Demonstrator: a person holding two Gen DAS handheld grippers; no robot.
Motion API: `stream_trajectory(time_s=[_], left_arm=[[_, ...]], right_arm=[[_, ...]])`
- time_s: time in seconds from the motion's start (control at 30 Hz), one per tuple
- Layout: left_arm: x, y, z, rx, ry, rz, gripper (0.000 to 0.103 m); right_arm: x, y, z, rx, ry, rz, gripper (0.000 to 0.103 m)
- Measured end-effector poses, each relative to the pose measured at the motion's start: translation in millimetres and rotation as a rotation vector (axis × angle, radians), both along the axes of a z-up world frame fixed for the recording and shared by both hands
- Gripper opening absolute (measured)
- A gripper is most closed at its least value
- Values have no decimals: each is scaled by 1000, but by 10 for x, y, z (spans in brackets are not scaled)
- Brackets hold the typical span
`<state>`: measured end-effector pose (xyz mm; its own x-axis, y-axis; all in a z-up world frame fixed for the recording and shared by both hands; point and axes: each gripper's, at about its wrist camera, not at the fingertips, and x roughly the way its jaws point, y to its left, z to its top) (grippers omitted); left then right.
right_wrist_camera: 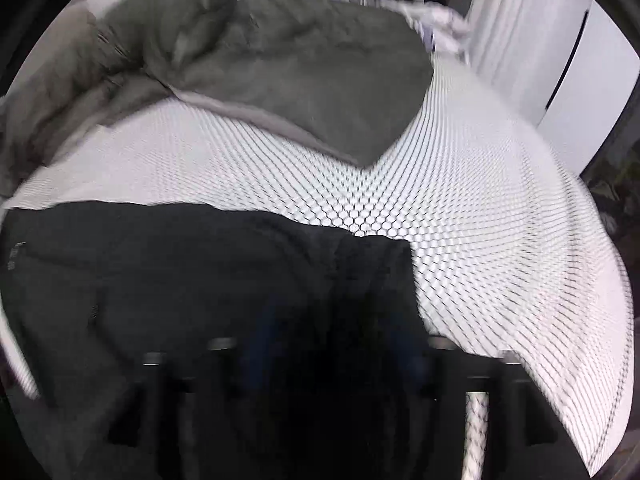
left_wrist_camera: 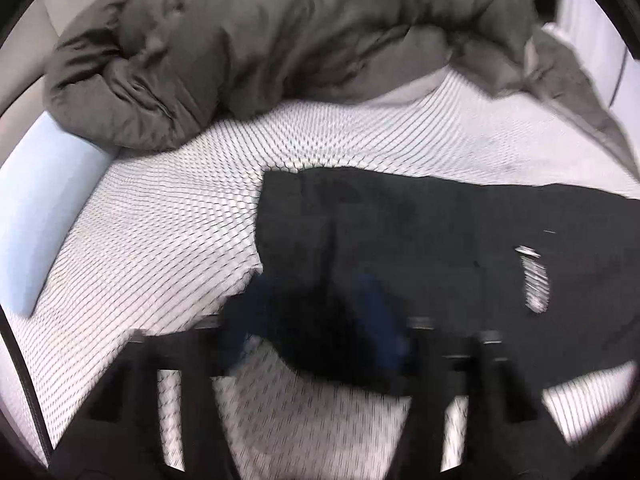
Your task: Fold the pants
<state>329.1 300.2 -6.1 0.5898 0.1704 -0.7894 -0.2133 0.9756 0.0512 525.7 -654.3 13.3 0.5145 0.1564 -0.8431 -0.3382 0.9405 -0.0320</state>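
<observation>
Two fisheye wrist views over a bed with a white, honeycomb-patterned sheet (left_wrist_camera: 168, 216).

Left wrist view: black pants (left_wrist_camera: 440, 248) spread flat across the near part of the bed, reaching to the right edge of the picture, one squared end lying toward the bed's middle. A small white patch (left_wrist_camera: 534, 276) on the dark cloth, too blurred to read. Left gripper (left_wrist_camera: 316, 308) low in the picture, blurred, blue fingers (left_wrist_camera: 376, 312) standing apart over the near left corner of the pants; nothing pinched between them as far as visible.

Right wrist view: the same pants (right_wrist_camera: 168, 280) filling the lower left, their right end bunched in a raised fold. Right gripper (right_wrist_camera: 332, 344) over that fold, jaws parted, dark cloth lying between the blurred blue fingers (right_wrist_camera: 400, 344); pads not clearly pressing on it.

Along the far edge of the bed, a rumpled grey-olive duvet (left_wrist_camera: 280, 40).
</observation>
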Motion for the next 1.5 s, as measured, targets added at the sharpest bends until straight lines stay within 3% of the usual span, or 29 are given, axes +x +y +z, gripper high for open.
stream_trajectory(time_s=[0.03, 0.07, 0.2, 0.27, 0.37, 0.4, 0.47, 0.5, 0.53, 0.6, 0.7, 0.83, 0.93, 1.03, 1.07, 1.13, 1.23, 1.37, 1.43, 1.5], left_arm=[[-230, 19, 114, 0, -44, 2, 94], [-378, 20, 167, -1, -67, 4, 100], [-1128, 9, 216, -81, -93, -30, 102], [-1417, -33, 104, -130, -63, -37, 102], [-1612, -165, -228, -124, 14, -48, 102], [-1595, -183, -350, -137, 47, -54, 100], [-1548, -222, -536, -168, 90, -65, 77], [-1534, -228, -571, -157, 76, -62, 51], [-1537, -245, -513, -122, 39, -58, 34], [-1579, -179, -331, -138, -42, -45, 32], [-1613, 205, -184, -178, -119, 78, 29], [-1558, 496, -442, -267, -4, 148, 32], [-1730, 441, -482, -223, -28, 126, 39], [-1826, 404, -531, -208, -15, 123, 39], [-1856, 374, -531, -196, -6, 121, 39], [-1867, 329, -511, -170, 1, 117, 39], [-1857, 326, -481, -162, 7, 119, 39], [-1839, 275, -475, -134, 17, 117, 39], [-1850, 266, -485, -124, 23, 122, 44], [-1848, 243, -501, -113, 26, 127, 52]], right_arm=[[-219, -80, 136, 29, -38, -20, 86], [-416, -132, 223, 55, -64, -37, 90], [-1332, -410, 450, 170, -130, -72, 99], [-1704, -484, 408, 201, -144, -82, 100], [-2158, -546, 253, 246, -143, -106, 100], [-2286, -574, 195, 262, -130, -114, 100], [-2440, -520, 68, 274, -95, -134, 100], [-2521, -494, 2, 269, -77, -155, 100], [-2572, -484, -30, 260, -66, -163, 100], [-2705, -505, -40, 227, -69, -185, 100], [-2936, -611, -2, 224, -83, -225, 100], [-3039, -763, -14, 267, -51, -274, 100], [-2956, -829, -124, 317, -17, -281, 100], [-2743, -849, -353, 328, 22, -299, 100], [-2658, -871, -424, 330, 39, -307, 97], [-2496, -953, -621, 404, 97, -358, 74], [-2461, -1106, -642, 519, 83, -414, 11], [-2996, -1281, -180, 587, -134, -350, 9], [-3118, -1397, -328, 556, -105, -379, 11], [-3050, -1419, -676, 459, 18, -403, 16]])
